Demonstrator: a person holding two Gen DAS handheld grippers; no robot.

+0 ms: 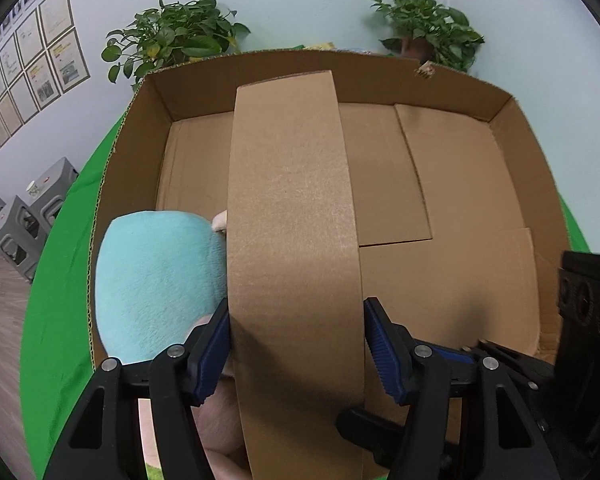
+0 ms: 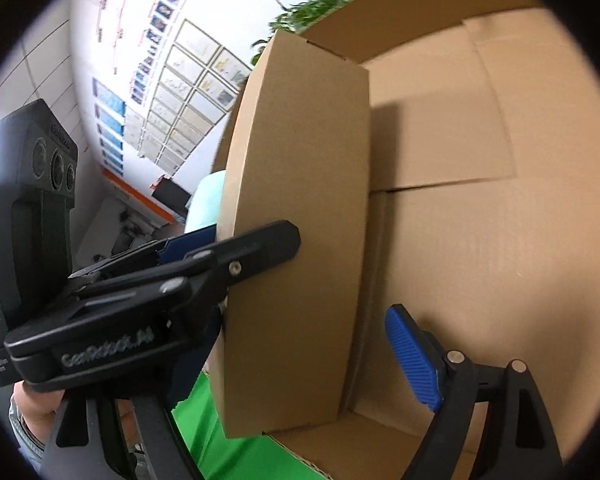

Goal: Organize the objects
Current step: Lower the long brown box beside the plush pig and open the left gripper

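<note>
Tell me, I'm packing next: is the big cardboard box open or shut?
Open: the cardboard box shows its bare inner floor and walls in both views.

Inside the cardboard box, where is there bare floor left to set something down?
Bare floor lies right of the upright cardboard divider, out to the cardboard box right wall, and at the far left corner. The near left is crowded by the light blue plush.

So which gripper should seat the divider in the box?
Left. The left gripper already has a finger at each edge of the divider, inside the box. The right gripper is open beside the divider and holds nothing.
</note>
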